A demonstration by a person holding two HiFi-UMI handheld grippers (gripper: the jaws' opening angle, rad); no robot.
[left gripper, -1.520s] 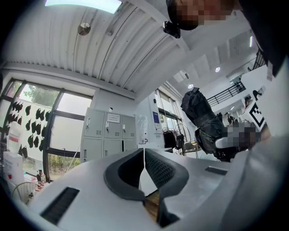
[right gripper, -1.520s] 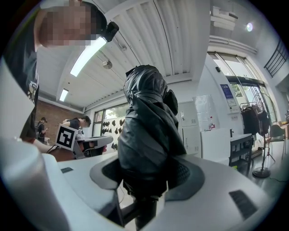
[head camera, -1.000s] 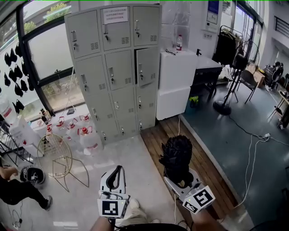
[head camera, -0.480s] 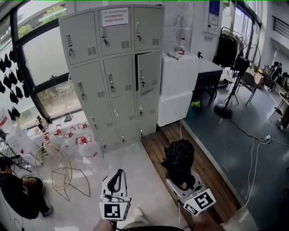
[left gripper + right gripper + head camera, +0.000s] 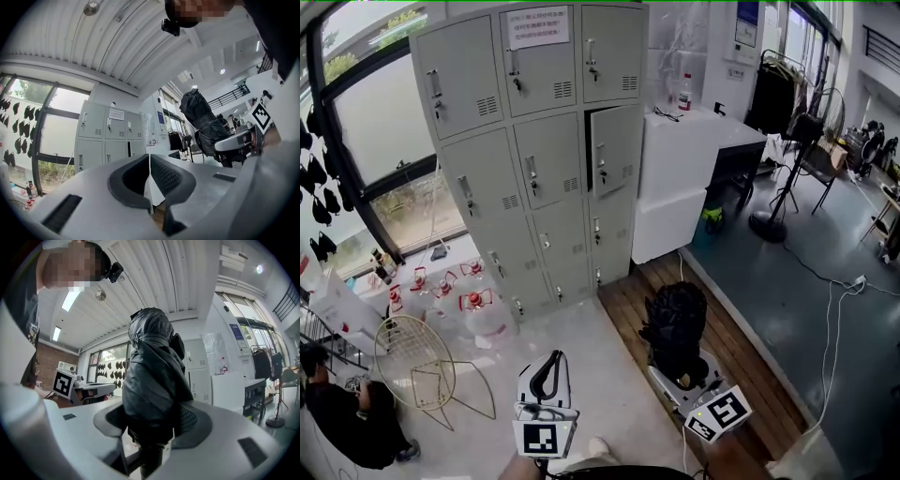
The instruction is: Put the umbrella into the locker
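**Umbrella gripped in my right claw, locker well ahead**

My right claw (image 5: pixel 152 422) is clenched on the black folded umbrella (image 5: pixel 675 323), which stands upright out of it. In the right claw view the bundled fabric fills the gap between the pads and spills over them. I cannot see where the pads meet it, and the lower end disappears into the claw's body. From the head view the umbrella covers that claw's tips entirely; only the rear and its marker cube show.

My left claw (image 5: pixel 149 171) is shut tight, pad against pad. Both of my hands are cut off by the bottom edge of the head view.

The umbrella is well apart from the locker (image 5: pixel 487 169), with a stretch of floor (image 5: pixel 605 375) between. One door (image 5: pixel 614 150), in the right column of the second row from the top, stands ajar. Only a dark slit shows beside it, so I cannot make out the inside. A notice (image 5: pixel 537 26) is stuck on a top door, its print too small to read.

Just right of the locker stands a white desk (image 5: pixel 675 159) with a bottle (image 5: pixel 684 92) on top. Left of the locker, jugs (image 5: pixel 478 305) crowd the floor near a wire chair (image 5: pixel 417 361). A person (image 5: pixel 342 427) at the lower left is partly cropped by the frame.
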